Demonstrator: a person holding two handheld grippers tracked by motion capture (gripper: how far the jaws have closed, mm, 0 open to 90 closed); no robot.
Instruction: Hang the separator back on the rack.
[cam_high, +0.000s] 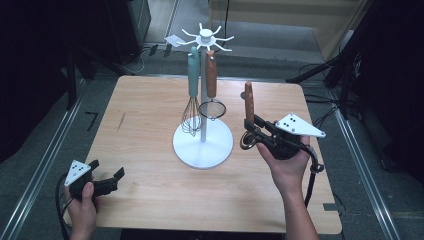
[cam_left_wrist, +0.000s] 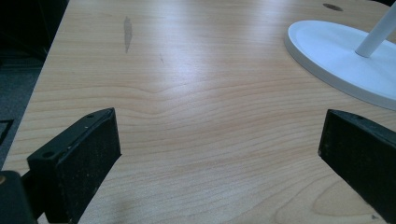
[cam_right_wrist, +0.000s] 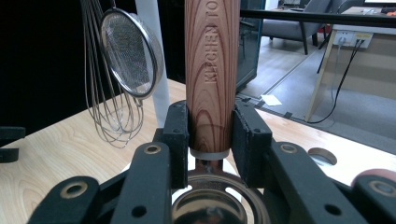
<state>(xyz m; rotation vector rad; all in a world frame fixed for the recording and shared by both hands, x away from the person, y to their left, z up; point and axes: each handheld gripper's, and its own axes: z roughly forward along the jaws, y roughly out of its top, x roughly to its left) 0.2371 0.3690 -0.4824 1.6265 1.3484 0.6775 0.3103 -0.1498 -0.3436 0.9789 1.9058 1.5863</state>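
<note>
Right gripper (cam_high: 250, 131) fingers (cam_right_wrist: 180, 135) clenched on wooden-handled utensil (cam_high: 248, 107), gripping low on wood handle just above metal end; utensil upright, lifted above tabletop (cam_high: 145, 105), right of white stand (cam_high: 202, 142); whisk (cam_high: 192, 100) and strainer (cam_high: 212, 100) hang from stand; left gripper (cam_high: 107, 184) near front-left tabletop corner, fingers (cam_left_wrist: 74, 163) released, wide apart, nothing between

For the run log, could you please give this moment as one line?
right gripper: shut on wooden-handled utensil, lifted | left gripper: open | stand: whisk, strainer hanging
</note>
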